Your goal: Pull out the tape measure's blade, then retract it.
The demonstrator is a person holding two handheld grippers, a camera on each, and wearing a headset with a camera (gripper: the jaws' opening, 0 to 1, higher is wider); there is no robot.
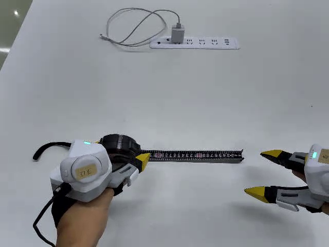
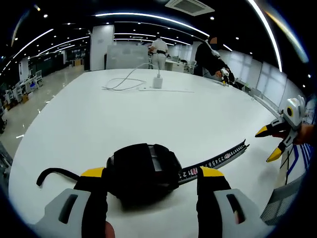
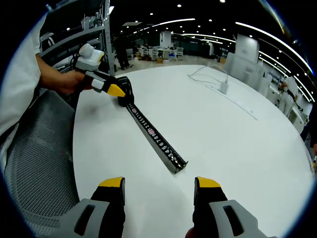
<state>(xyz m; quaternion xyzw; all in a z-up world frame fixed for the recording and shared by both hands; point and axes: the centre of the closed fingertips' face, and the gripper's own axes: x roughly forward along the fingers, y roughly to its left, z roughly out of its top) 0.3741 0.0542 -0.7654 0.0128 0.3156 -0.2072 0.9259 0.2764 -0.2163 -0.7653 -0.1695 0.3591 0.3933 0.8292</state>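
Note:
A black tape measure (image 1: pixel 119 147) lies on the white table with its dark blade (image 1: pixel 195 156) pulled out to the right and resting flat. My left gripper (image 1: pixel 134 163) is shut on the tape measure's case (image 2: pixel 143 171), yellow tips on either side of it. Its black wrist strap (image 1: pixel 49 148) trails off to the left. My right gripper (image 1: pixel 263 173) stands open just right of the blade's end hook (image 1: pixel 240 156), a short gap away and touching nothing. In the right gripper view the blade (image 3: pixel 153 136) runs away from my open right gripper (image 3: pixel 161 183) toward the case (image 3: pixel 124 89).
A white power strip (image 1: pixel 200 42) with a charger (image 1: pixel 178 34) and a looped white cable (image 1: pixel 131 28) sits at the far side of the table. The table's left edge (image 1: pixel 13 38) runs along the upper left. People stand in the background (image 2: pixel 158 49).

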